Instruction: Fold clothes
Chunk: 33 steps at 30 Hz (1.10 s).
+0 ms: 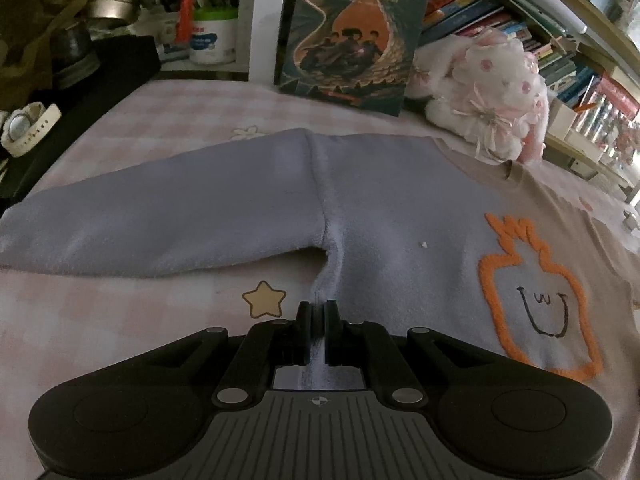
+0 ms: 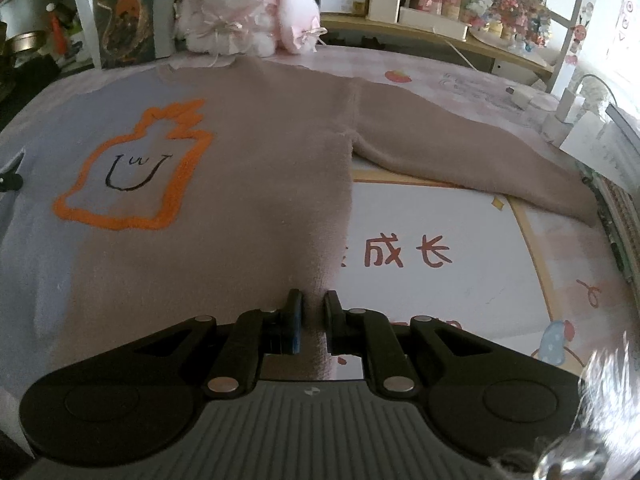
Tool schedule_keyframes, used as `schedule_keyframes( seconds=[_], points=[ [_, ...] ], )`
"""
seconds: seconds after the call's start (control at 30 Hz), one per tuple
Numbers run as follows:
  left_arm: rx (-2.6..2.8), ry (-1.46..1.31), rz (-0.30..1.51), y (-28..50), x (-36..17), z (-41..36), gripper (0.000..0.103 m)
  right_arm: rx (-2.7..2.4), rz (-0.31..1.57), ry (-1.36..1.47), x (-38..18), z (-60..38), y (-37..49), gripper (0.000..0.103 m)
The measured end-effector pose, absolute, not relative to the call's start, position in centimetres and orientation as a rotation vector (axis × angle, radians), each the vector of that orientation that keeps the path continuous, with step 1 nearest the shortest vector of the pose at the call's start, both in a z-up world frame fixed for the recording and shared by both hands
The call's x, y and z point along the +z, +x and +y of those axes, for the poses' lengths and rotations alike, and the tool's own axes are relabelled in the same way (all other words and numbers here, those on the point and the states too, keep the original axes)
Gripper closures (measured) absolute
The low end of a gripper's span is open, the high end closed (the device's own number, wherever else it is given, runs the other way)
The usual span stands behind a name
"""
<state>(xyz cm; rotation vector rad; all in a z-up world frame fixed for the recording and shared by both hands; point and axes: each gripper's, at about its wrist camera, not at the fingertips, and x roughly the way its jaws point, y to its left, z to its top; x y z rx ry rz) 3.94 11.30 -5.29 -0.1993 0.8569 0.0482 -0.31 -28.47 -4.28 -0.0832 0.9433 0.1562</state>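
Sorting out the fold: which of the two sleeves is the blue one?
The blue sleeve lies spread toward the watch, on the left gripper's side; the other sleeve is brown.

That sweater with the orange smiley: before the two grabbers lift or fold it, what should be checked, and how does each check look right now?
1. Left gripper closed on the sweater edge: ok, fabric sits between its pads.
2. Right gripper closed on the opposite side edge: ok, fabric runs between its fingers.
3. Sweater lying flat: ok, body smooth, orange smiley face up.
4. Both sleeves spread out to the sides: ok, left sleeve and right sleeve lie flat.
5. Plush toy clear of the collar: cannot tell, it sits right at the neckline.
6. Bottom hem straight: cannot tell, hidden under the grippers.
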Motion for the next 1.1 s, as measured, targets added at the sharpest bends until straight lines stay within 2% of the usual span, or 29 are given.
schedule_keyframes(
  seconds=[0.37, 0.43, 0.57, 0.63, 0.67, 0.73, 0.77, 0.9, 1.1],
  points=[
    [0.045, -0.202, 0.855, 3.9, -5.1, 11.5, 0.097, 0.158, 0.947, -0.095, -4.1, -28.3, -0.3, 0.092],
    [0.041, -0.200, 0.845, 3.6, -4.8, 11.3, 0.094, 0.156, 0.950, -0.093, -4.1, -28.3, -0.2, 0.092],
    [0.030, -0.178, 0.814, 2.5, -3.8, 10.9, 0.090, 0.145, 0.952, -0.097, -4.0, -28.2, -0.2, 0.086],
    [0.016, -0.167, 0.792, 1.6, -3.2, 10.6, 0.085, 0.126, 0.949, -0.099, -3.9, -28.2, -0.2, 0.076],
    [0.011, -0.157, 0.783, 1.1, -2.9, 10.4, 0.083, 0.119, 0.945, -0.091, -3.7, -28.3, -0.3, 0.074],
    [0.014, -0.139, 0.774, 0.2, -2.4, 10.0, 0.073, 0.110, 0.935, -0.075, -3.3, -28.3, -0.6, 0.065],
    [0.018, -0.133, 0.772, -0.3, -2.2, 9.8, 0.072, 0.105, 0.929, -0.070, -3.1, -28.2, -0.7, 0.062],
    [0.029, -0.134, 0.782, -2.0, -1.8, 9.2, 0.070, 0.079, 0.895, -0.075, -2.1, -27.1, -1.7, 0.039],
    [-0.019, -0.111, 0.783, -3.6, -1.4, 8.2, 0.062, 0.037, 0.866, -0.047, -1.3, -25.5, -3.2, 0.027]
  ],
)
